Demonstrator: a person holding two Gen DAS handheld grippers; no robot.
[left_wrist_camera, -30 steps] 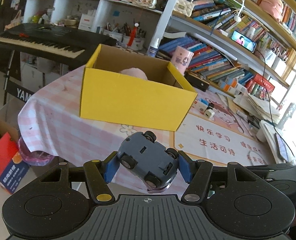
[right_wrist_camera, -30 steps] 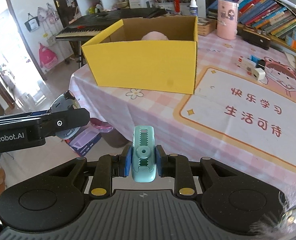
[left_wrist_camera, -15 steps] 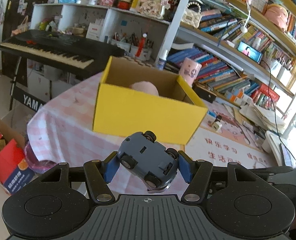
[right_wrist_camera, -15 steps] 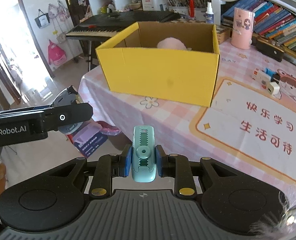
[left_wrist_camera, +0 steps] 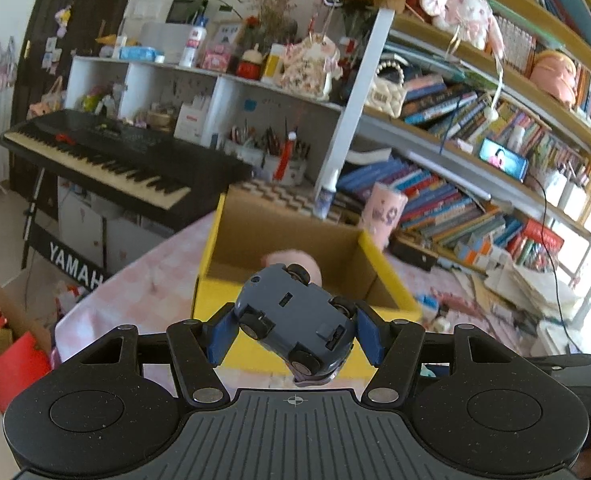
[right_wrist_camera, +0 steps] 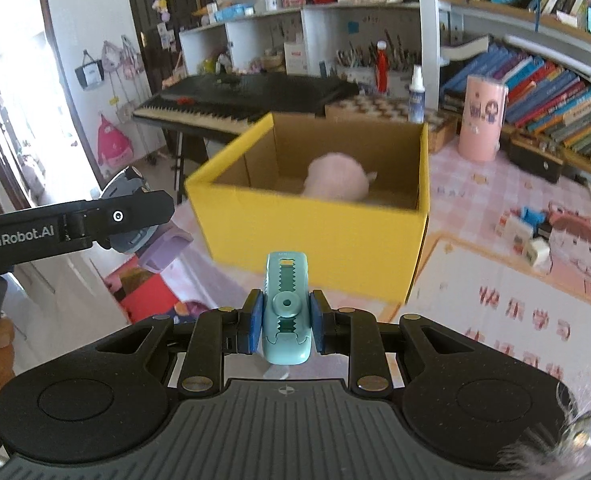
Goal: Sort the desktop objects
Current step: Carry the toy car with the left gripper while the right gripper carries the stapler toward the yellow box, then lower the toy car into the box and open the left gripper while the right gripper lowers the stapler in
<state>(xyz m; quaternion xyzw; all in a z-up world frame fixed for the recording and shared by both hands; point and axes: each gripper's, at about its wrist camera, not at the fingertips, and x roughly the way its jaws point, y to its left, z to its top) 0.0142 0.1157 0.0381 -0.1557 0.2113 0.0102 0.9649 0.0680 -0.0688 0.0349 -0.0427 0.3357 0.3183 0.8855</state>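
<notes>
We are carrying two things at once toward the yellow cardboard box [right_wrist_camera: 315,232] that stands on the pink checked worktop [right_wrist_camera: 475,172]. Our left hand-held gripper [left_wrist_camera: 293,326] is clamped across a grey-blue toy car [left_wrist_camera: 295,320], which lies belly-up between the blue pads with its wheels showing, in the air just short of the box's near wall. Our right hand-held gripper [right_wrist_camera: 285,322] is squeezed tight on a small mint-green correction-tape dispenser [right_wrist_camera: 285,308], held upright and also short of the box, above the worktop's near edge. Inside the box a pale pink plush toy [right_wrist_camera: 337,182] already lies against the far wall; the floor around it looks free.

We judge this to be the carry step of the sort, with both loads lifted but neither yet over the opening. Next, each load should clear the near rim and sit above the box's bare floor before the grip is released. The two tools are close together at the left corner, so we should release one load at a time and keep the car from tipping onto the rim.
</notes>
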